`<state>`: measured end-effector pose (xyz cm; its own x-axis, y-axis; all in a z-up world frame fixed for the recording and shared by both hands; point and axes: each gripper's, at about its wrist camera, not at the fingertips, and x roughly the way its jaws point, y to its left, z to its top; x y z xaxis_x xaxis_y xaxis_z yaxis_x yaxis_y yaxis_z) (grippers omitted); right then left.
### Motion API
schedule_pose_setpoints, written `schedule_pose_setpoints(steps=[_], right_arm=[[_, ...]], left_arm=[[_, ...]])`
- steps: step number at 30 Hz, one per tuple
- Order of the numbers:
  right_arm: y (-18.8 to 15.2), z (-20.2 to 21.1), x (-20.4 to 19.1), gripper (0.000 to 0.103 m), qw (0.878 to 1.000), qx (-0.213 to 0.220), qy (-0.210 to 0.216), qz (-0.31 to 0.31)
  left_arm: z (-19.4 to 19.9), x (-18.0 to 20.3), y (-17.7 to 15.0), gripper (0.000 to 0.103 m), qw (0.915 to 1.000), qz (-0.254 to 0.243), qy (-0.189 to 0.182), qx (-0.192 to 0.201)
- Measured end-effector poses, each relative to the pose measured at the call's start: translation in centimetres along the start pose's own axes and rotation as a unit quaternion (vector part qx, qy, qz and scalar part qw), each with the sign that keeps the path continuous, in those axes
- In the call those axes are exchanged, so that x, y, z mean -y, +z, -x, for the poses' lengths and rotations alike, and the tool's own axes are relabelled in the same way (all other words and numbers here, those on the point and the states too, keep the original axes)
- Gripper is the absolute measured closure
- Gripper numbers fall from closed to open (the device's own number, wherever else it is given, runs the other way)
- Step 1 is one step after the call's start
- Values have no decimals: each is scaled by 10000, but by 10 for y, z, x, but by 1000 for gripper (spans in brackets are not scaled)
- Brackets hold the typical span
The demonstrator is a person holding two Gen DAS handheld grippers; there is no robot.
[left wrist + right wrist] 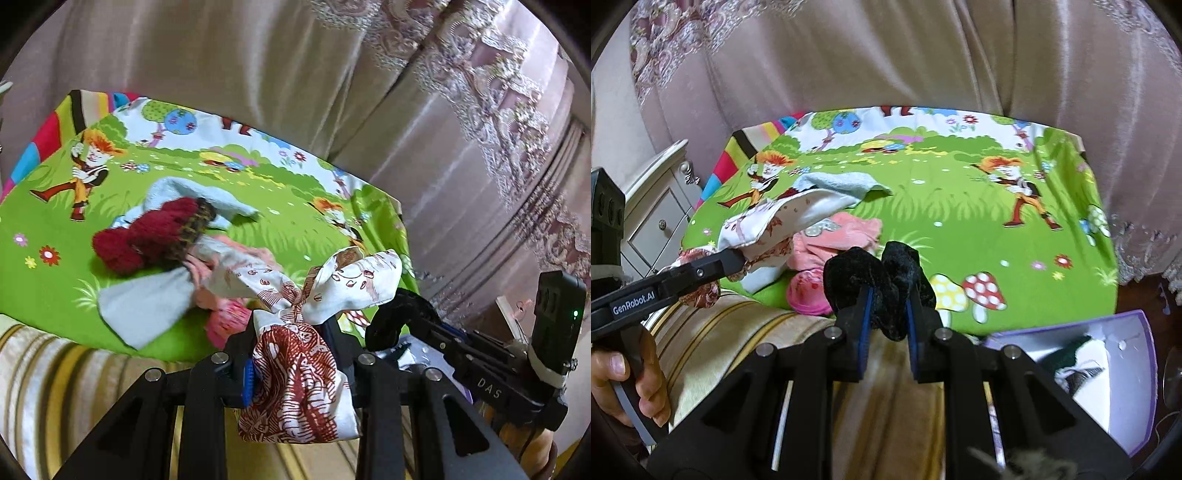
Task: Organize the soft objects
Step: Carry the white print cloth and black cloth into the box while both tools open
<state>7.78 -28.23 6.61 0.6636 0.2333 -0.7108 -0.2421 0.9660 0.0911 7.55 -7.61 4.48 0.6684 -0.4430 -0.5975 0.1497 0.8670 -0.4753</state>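
Note:
My left gripper [295, 350] is shut on a white cloth with a red-brown print [295, 384], which is bunched between the pads and fans out above them. In the right wrist view the same cloth [783, 218] trails from the left gripper [737, 260] over the pile. My right gripper [886, 325] is shut on a black velvety cloth [882, 273] and holds it above the bed's near edge. On the green cartoon bedsheet [960, 206] lie a pink garment [842, 236], a light blue towel [842, 184], a dark red knit [147, 236] and a pale grey cloth [144, 310].
A purple-edged box [1141, 387] with a white inside stands at the lower right and holds dark green and white items. A white nightstand [657, 206] is at the left. Beige curtains [886, 55] hang behind the bed. A striped beige cover [713, 332] lies along the front. A hand [628, 387] grips the left tool.

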Motion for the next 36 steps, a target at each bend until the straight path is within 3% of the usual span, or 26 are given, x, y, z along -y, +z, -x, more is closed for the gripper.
schedule_pose_setpoints(steps=[17, 36], right_arm=[[-27, 75, 98, 83, 9928, 368, -845, -766], [-70, 118, 186, 82, 9718, 356, -1700, -1595]], left_arm=[[-27, 82, -27, 71, 9943, -616, -610, -620], [-71, 181, -71, 71, 9696, -1618, -1060, -1501]])
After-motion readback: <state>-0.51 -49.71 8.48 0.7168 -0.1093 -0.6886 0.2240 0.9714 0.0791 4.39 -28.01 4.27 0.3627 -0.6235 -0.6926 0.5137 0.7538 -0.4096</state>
